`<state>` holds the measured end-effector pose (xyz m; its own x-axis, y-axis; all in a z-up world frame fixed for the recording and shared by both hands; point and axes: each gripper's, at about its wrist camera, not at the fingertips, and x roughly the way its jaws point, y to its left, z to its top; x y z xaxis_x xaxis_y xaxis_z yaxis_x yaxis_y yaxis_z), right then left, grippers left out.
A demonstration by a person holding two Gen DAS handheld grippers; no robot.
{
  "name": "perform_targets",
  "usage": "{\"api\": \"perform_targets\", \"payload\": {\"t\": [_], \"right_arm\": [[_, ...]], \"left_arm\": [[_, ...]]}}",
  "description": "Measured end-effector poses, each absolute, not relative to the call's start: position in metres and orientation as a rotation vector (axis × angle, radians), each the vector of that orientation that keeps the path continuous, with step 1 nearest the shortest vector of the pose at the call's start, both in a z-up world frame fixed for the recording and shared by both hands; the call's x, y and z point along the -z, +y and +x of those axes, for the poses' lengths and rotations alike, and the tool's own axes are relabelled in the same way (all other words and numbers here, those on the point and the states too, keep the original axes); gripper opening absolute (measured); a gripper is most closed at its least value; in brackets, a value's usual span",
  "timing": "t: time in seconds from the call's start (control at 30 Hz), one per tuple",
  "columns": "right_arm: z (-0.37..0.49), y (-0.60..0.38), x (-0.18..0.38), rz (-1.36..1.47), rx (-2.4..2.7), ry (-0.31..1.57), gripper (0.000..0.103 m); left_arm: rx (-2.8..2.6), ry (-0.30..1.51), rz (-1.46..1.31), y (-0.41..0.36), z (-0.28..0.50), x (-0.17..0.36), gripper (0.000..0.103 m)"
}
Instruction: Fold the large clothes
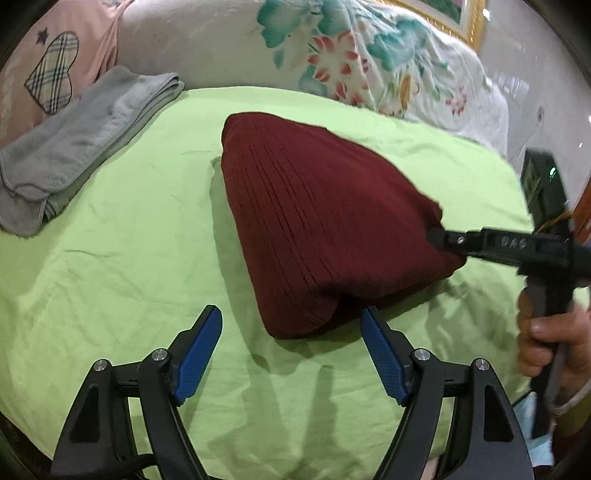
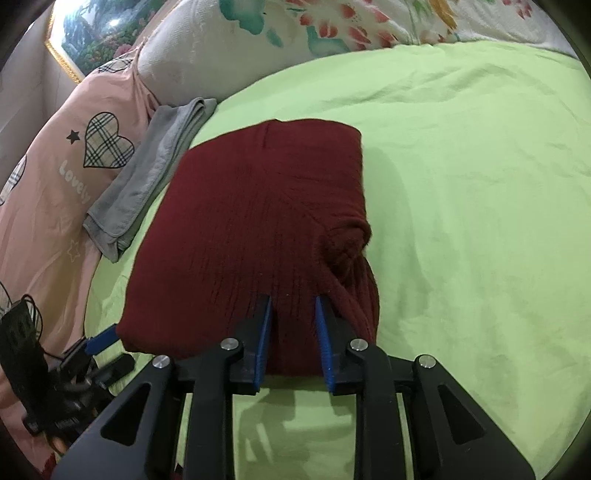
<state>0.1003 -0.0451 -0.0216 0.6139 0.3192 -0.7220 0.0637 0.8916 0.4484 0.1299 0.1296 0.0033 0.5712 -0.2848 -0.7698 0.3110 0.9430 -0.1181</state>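
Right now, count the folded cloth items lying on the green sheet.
2: the dark red sweater in the middle, with the right tool on its near edge, and a gray towel to its left by the pillows. Others may be hidden.

- Bright, even indoor light; soft shadows fall on the bed [image 1: 110, 258] just beneath each gripper.
- Fisheye bending and dark vignette at the edges; slight motion blur.

Green bedsheet [image 1: 110, 229], folded grey towel [image 1: 74, 144], pink heart-print pillow [image 2: 55, 177], floral quilt [image 1: 351, 59], gold-framed painting [image 2: 96, 33]
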Motion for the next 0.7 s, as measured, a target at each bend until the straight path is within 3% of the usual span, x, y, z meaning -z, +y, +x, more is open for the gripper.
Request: {"api": "perform_targets", "payload": {"t": [0.03, 0.13, 0.2, 0.4, 0.47, 0.7], "right_arm": [[0.100, -0.044, 0.022, 0.456, -0.151, 0.906, 0.025], [0.101, -0.044, 0.023, 0.454, -0.154, 0.909, 0.025], [0.101, -0.043, 0.023, 0.459, -0.159, 0.907, 0.025], [0.103, -0.044, 0.033, 0.458, -0.139, 0.910, 0.024], [0.102, -0.043, 0.031, 0.457, -0.135, 0.909, 0.024], [0.089, -0.042, 0.006, 0.480, -0.197, 0.843, 0.025]], "left_arm": [[0.315, 0.891, 0.048, 0.127, 0.131, 0.000, 0.078], [0.230, 0.874, 0.058, 0.128, 0.137, 0.005, 0.054], [0.255, 0.854, 0.003, 0.134, 0.136, 0.002, 0.030], [0.250, 0.875, 0.042, 0.131, 0.135, 0.015, 0.029], [0.291, 0.892, 0.009, 0.136, 0.134, 0.014, 0.032], [0.419, 0.785, -0.047, 0.156, 0.108, -0.027, 0.034]]}}
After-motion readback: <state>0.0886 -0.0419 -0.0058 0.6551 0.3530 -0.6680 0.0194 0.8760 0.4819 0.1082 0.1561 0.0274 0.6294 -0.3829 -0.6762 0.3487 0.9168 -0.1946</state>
